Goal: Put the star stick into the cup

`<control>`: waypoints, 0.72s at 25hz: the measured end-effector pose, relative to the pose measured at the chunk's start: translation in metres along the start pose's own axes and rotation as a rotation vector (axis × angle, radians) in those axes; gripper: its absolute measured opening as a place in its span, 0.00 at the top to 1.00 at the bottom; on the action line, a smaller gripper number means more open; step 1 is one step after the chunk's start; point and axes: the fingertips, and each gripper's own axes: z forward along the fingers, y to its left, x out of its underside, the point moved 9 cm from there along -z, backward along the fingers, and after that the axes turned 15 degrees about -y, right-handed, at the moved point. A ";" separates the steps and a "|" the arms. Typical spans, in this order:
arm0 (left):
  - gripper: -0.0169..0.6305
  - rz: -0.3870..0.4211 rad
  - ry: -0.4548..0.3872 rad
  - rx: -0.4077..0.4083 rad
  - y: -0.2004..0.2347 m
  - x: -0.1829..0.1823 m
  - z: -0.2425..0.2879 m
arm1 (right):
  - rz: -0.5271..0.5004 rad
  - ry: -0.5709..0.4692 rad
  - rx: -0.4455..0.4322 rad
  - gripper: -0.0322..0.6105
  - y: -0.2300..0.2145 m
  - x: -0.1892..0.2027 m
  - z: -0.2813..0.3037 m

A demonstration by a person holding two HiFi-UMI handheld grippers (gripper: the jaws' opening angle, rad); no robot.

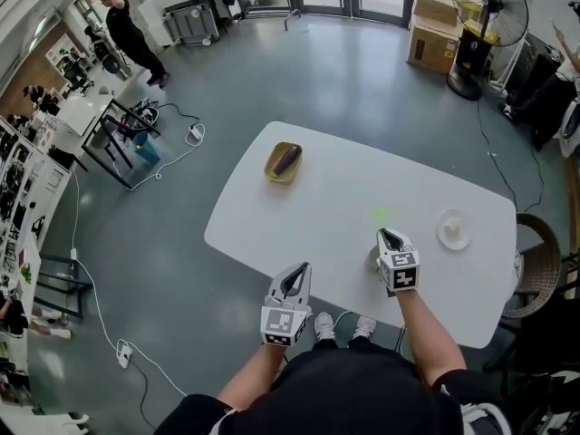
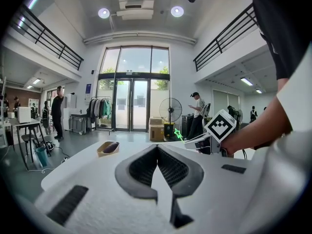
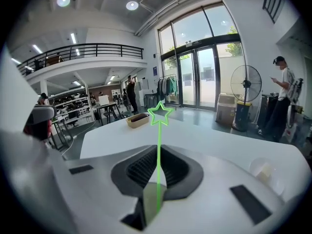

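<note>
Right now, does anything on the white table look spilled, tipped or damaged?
Nothing stands out. The thin green star stick is clamped in the right gripper, and the tan oval tray and the pale round cup sit level on the white table.

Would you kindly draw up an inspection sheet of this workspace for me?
Surface: white table, rounded corners.
Job's things: green star stick upright in the right gripper; cup near the table's right end, not yet reached.
Clutter: yellow tray holding a dark item.
Grippers: left gripper shut, empty; right gripper shut on the star stick.
Cables: power strip with white cable on the floor, left.
Surroundings: fan, cardboard boxes, bystander.
</note>
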 end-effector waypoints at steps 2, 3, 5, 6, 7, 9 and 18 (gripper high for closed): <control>0.95 0.002 0.000 -0.004 0.000 -0.003 0.000 | 0.004 -0.015 -0.008 0.88 0.002 -0.003 -0.002; 0.95 0.001 0.002 -0.003 0.001 -0.003 0.000 | 0.003 -0.025 -0.009 0.88 0.003 -0.005 -0.004; 0.95 -0.006 0.005 -0.004 0.001 -0.003 0.001 | 0.000 -0.052 -0.010 0.88 0.006 -0.011 -0.011; 0.95 -0.009 0.005 -0.006 0.001 -0.004 0.002 | -0.001 -0.068 -0.012 0.88 0.006 -0.015 -0.015; 0.95 -0.011 0.005 -0.008 0.000 -0.004 0.005 | -0.001 -0.085 -0.015 0.88 0.006 -0.019 -0.020; 0.95 -0.015 0.001 -0.003 -0.003 -0.004 0.011 | -0.002 -0.126 -0.023 0.88 0.004 -0.029 -0.030; 0.95 -0.017 -0.060 0.067 -0.014 -0.023 0.042 | -0.028 -0.331 -0.036 0.91 0.005 -0.089 -0.074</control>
